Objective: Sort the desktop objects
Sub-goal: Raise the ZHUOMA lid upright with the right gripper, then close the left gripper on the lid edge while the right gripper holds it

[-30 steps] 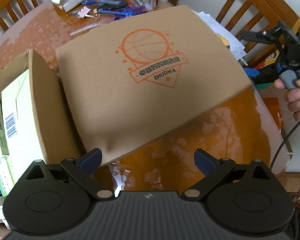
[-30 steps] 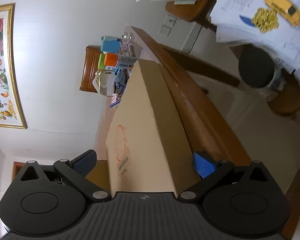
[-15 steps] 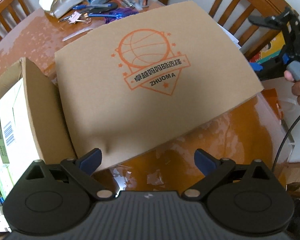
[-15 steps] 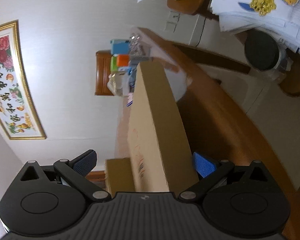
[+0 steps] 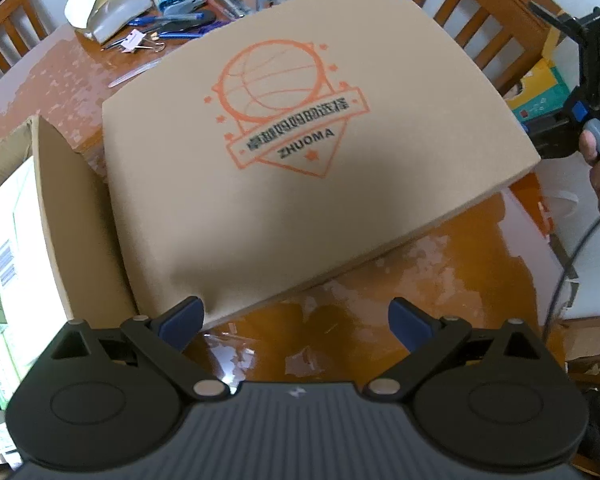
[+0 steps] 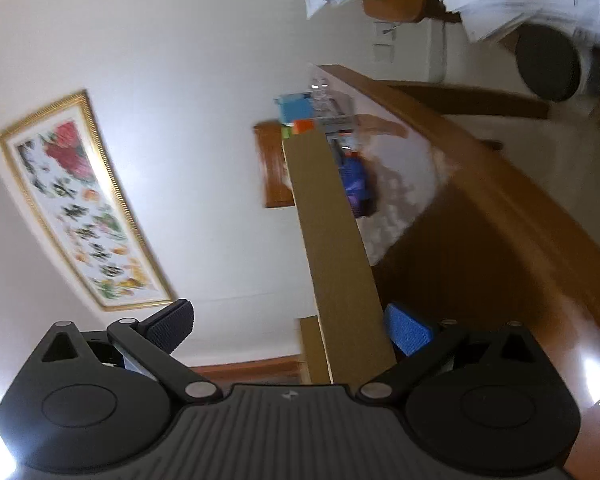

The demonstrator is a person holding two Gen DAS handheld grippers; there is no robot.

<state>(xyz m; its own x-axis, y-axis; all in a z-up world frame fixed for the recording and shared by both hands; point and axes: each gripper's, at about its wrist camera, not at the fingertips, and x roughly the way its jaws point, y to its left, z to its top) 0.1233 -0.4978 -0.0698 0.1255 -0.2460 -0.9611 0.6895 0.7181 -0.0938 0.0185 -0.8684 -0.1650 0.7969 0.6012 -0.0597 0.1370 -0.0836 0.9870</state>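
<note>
Cardboard box, flat, with an orange basketball logo, lies tilted on the glossy brown desk, its left edge against the open carton beside it. My left fingers are spread wide and empty, hovering just before the box's near edge, the left pad over its near corner and the right pad over bare desk. My right fingers are also released: the box's thin side runs between them, close by the blue right pad, well apart from the left pad.
</note>
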